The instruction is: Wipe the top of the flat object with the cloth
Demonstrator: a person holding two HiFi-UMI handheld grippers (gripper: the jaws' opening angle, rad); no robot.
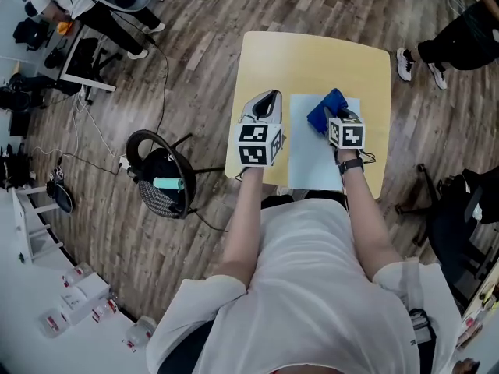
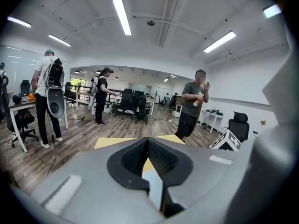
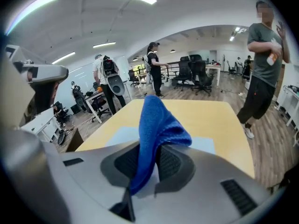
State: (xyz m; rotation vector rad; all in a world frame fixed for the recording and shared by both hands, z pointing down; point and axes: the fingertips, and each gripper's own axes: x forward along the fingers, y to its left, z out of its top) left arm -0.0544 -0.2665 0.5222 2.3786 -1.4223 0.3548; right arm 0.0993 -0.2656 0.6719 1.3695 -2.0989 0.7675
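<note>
Your right gripper is clamped on the cloth. The blue fabric is pinched between the two pads, rises past the fingertips and folds over to the right in a soft hump. In the head view that gripper sits over the far half of the sheet, with the cloth bunched just ahead of it near the sheet's far edge. No view shows whether the cloth touches the sheet.

Your left gripper has its jaws together at the tips and nothing between them; only a sliver of table shows through the gap behind. In the head view it hovers over the left part of the table, just beside the sheet's left edge, level with your right gripper.

The sheet is pale, flat and rectangular. It lies on the right half of the yellow table, with its near edge at the table's near edge. From the right gripper view, the sheet spreads out under the jaws with the table beyond.

Around the table is a wood floor. A black stool stands to your left. A person in a grey shirt stands beside the table's far right corner, and others stand further back among desks.
</note>
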